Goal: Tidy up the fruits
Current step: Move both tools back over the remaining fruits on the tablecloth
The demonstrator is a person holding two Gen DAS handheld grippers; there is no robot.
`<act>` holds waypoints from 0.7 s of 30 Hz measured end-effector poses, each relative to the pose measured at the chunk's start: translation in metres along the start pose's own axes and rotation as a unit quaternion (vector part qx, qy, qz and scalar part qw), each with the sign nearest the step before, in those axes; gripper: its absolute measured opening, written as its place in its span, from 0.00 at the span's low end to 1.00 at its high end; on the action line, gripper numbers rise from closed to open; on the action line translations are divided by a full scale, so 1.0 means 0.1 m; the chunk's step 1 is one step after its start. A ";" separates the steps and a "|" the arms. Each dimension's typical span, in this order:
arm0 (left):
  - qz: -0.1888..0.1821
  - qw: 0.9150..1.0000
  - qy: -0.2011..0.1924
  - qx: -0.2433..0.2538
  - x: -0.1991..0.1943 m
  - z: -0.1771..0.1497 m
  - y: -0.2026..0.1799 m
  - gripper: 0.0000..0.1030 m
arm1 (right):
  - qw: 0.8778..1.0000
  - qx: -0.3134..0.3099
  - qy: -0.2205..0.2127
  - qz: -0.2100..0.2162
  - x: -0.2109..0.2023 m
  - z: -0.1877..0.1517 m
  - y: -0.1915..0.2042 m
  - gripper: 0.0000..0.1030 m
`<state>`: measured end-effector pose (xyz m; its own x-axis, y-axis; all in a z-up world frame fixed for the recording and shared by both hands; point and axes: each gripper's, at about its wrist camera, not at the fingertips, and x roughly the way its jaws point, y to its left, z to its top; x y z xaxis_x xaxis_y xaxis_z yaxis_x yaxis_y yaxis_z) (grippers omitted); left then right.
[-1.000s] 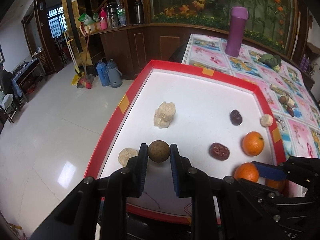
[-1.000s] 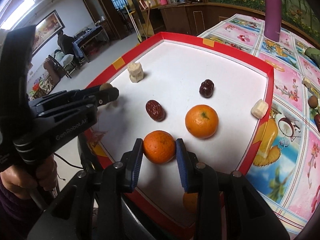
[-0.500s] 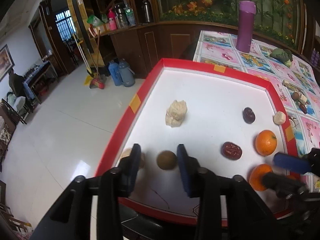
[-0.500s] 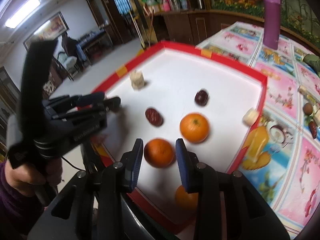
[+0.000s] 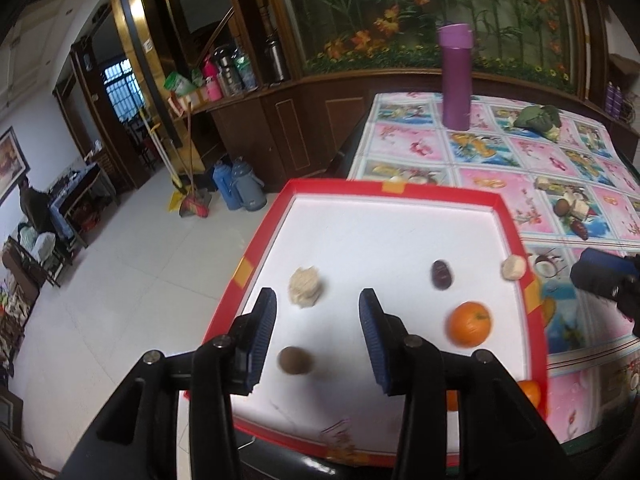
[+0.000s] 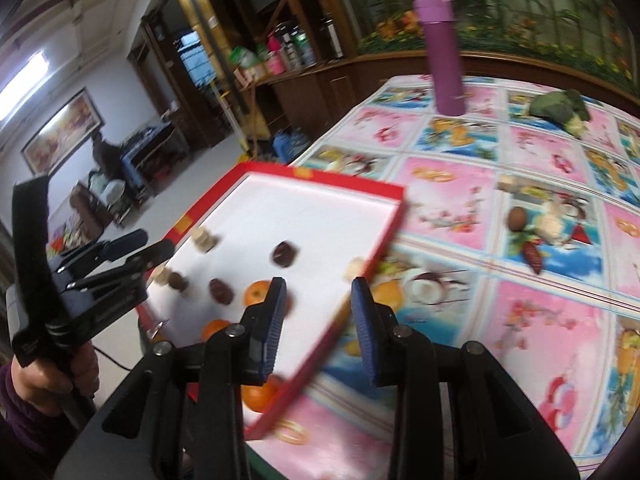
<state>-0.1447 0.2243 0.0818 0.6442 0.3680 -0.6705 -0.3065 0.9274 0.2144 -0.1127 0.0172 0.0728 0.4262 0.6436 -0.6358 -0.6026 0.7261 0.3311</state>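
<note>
Both claws, our left gripper (image 5: 316,338) and right gripper (image 6: 318,326), hang wide open and empty above the red tray (image 5: 532,300), so we judge we are between picks, and next must choose the near brown fruit (image 5: 295,360) or the orange (image 5: 469,323).

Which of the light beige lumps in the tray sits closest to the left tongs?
The big crumbly beige lump just ahead of the left tongs; the smaller one sits at the tray's right rim.

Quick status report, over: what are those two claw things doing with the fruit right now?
Left hand-held gripper open, empty, above brown round fruit in red tray. Right hand-held gripper open, empty. Nothing blocking.
</note>
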 end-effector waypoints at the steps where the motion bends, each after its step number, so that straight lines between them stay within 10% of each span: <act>1: -0.002 1.000 -0.003 0.004 -0.02 0.02 -0.04 0.41 | 1.000 0.007 -0.007 -0.003 -0.06 0.01 -0.07 0.35; 21: -0.043 0.996 -0.024 0.073 -0.19 0.34 -0.92 0.42 | 0.993 0.082 -0.050 -0.062 -0.65 0.02 -1.12 0.35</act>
<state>-0.1055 0.1345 0.0992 0.6979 0.2854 -0.6569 -0.1451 0.9545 0.2606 -0.0715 -0.1052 0.0784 0.5612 0.5610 -0.6086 -0.4261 0.8262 0.3686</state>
